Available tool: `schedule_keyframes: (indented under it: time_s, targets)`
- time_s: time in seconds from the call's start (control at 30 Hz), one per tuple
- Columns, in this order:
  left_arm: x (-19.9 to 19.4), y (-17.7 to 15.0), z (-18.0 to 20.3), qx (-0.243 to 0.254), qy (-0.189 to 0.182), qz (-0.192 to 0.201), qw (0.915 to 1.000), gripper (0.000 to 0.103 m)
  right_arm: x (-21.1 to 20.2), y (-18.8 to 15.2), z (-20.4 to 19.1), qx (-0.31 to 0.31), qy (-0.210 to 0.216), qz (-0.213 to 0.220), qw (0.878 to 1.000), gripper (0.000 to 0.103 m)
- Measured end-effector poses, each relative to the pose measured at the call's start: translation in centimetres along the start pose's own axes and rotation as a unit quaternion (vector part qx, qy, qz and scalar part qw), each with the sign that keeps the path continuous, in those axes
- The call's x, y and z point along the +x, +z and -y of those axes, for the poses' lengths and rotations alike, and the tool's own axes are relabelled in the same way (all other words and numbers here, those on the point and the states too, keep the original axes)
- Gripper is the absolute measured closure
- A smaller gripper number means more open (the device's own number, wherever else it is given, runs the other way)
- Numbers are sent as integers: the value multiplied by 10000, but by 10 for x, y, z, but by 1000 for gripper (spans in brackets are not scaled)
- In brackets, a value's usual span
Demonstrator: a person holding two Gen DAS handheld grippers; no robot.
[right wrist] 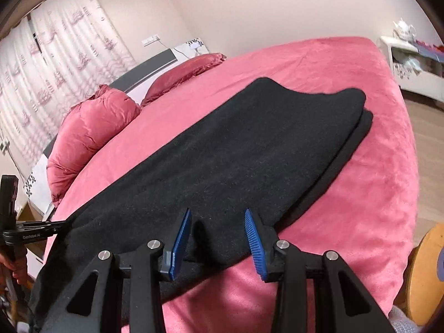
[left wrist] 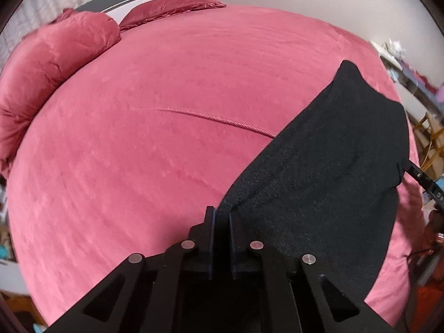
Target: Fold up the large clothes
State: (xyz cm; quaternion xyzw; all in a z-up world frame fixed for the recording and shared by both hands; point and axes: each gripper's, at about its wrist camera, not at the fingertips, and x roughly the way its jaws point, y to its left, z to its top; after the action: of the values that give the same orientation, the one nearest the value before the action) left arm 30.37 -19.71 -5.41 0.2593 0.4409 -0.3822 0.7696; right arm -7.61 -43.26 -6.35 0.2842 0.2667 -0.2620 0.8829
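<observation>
A large black garment (right wrist: 222, 149) lies folded lengthwise on a pink bed (right wrist: 347, 63); it also shows in the left wrist view (left wrist: 327, 166). My left gripper (left wrist: 222, 216) is shut on the garment's near edge, with cloth pinched between its jaws. It also shows at the left edge of the right wrist view (right wrist: 59, 226), holding the cloth's corner. My right gripper (right wrist: 217, 219) is open, its blue pads (right wrist: 181, 241) spread over the near edge of the garment, holding nothing. In the left wrist view the right gripper (left wrist: 408, 166) touches the cloth's far corner.
A pink duvet bundle (right wrist: 91, 136) and a pink pillow (right wrist: 183, 75) lie at the head of the bed. A white cabinet (right wrist: 416, 63) with a teapot stands beyond the bed. A wooden stool (right wrist: 424, 272) stands at the right.
</observation>
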Motion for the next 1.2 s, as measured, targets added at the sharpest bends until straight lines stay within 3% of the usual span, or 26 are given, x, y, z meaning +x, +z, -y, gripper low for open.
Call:
schedule_keyframes:
  time_s: [0.17, 0.2, 0.23, 0.3, 0.37, 0.47, 0.5, 0.53, 0.57, 0.63, 0.67, 0.83, 0.93, 1.0, 1.07, 1.1, 1.2]
  targets:
    - [14, 8, -24, -590, -19, 57, 9982, 98, 3, -2, -2, -62, 86, -151, 9998, 63]
    - [20, 8, -21, -460, 168, 46, 9988, 102, 3, -2, -2, -84, 101, -160, 9998, 62]
    - [28, 11, -17, -230, 755, 81, 9968, 103, 4, -3, -3, -107, 97, -178, 9997, 62]
    - [46, 14, -30, -319, 1259, -52, 9915, 103, 7, -4, -1, -96, 90, -272, 9995, 62]
    - [49, 14, -46, -708, 1157, -155, 9906, 103, 9, -3, 4, 65, 163, -328, 9993, 62]
    - [18, 4, -52, -1013, 827, 248, 9911, 100, 6, -1, 9, 149, 225, -298, 9992, 62]
    - [5, 0, -50, -1008, 780, 367, 9912, 97, 5, -1, 10, 177, 233, -286, 9992, 62]
    - [-8, -9, -49, -999, 737, 451, 9912, 83, 5, -1, 12, 207, 250, -285, 9991, 62]
    - [-20, -22, -44, -1015, 717, 527, 9908, 61, 8, -1, 13, 237, 262, -280, 9990, 62]
    - [-45, -50, -41, -1151, 798, 747, 9873, 34, 7, -1, 12, 201, 240, -278, 9991, 62]
    - [-55, -65, -41, -1241, 866, 847, 9848, 32, 5, -1, 11, 155, 217, -274, 9993, 62]
    - [-88, -162, -81, -2316, 1094, 744, 9638, 30, -6, -2, 2, -36, 159, -285, 9995, 62]
    - [-89, -228, -101, -2723, 1519, 317, 9496, 29, -11, -8, -6, -12, 264, -477, 9985, 62]
    - [-91, -268, -117, -3137, 1764, 148, 9329, 27, -16, -15, -13, -25, 401, -692, 9968, 62]
    - [-102, -303, -126, -3670, 1619, 480, 9148, 27, -20, -28, -26, -83, 648, -984, 9930, 62]
    - [-112, -315, -125, -3824, 1746, 582, 9055, 28, -23, -34, -33, -130, 776, -1121, 9906, 62]
    - [-127, -327, -108, -3770, 1703, 800, 9069, 28, -25, -57, -61, -355, 1367, -1715, 9750, 62]
